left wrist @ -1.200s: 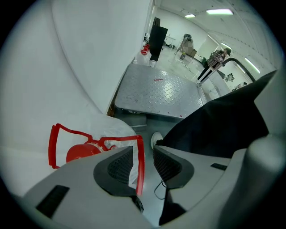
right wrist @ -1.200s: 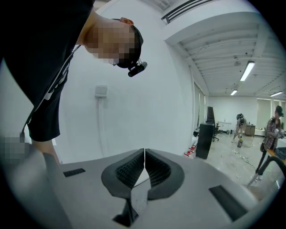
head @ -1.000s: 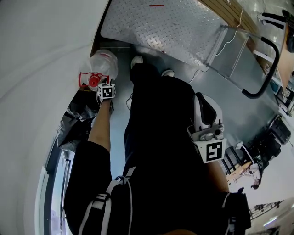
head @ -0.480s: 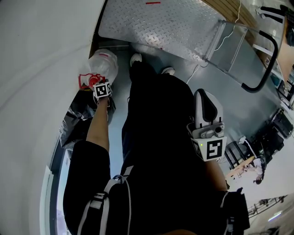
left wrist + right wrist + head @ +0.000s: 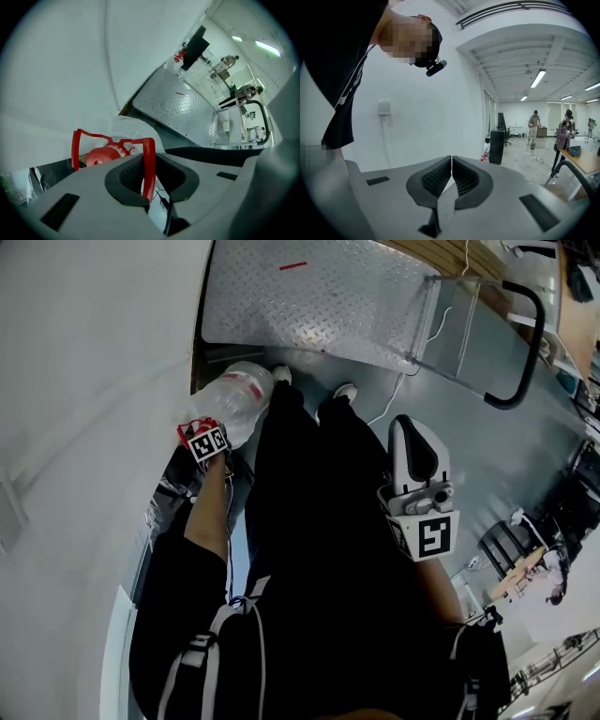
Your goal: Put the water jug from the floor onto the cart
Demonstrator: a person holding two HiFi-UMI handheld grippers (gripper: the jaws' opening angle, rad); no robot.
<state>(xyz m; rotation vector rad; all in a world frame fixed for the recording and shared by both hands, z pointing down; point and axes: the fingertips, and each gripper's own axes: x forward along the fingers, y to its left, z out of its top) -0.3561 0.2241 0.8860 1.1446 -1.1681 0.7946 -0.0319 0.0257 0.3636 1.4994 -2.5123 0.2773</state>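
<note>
The clear water jug (image 5: 239,395) with a red cap (image 5: 101,155) hangs tilted beside the white wall, by the person's feet. My left gripper (image 5: 199,430) points steeply down and is shut on the jug's red handle (image 5: 149,164), which runs between the pads. Its jaws have just closed in from wide and then eased a little, with the handle still between them. My right gripper (image 5: 412,432) is held out level at the person's right side, shut with nothing in it (image 5: 451,161). The cart's diamond-plate deck (image 5: 319,296) lies just beyond the jug.
The cart's black push handle (image 5: 525,343) rises at the upper right. A black bag (image 5: 173,493) lies against the wall under my left arm. A white cable (image 5: 394,395) trails on the grey floor. People (image 5: 533,124) stand far off across the room.
The jug has come up off the floor and tilted, hanging from the left gripper, which rose with it. The right gripper also rose a little.
</note>
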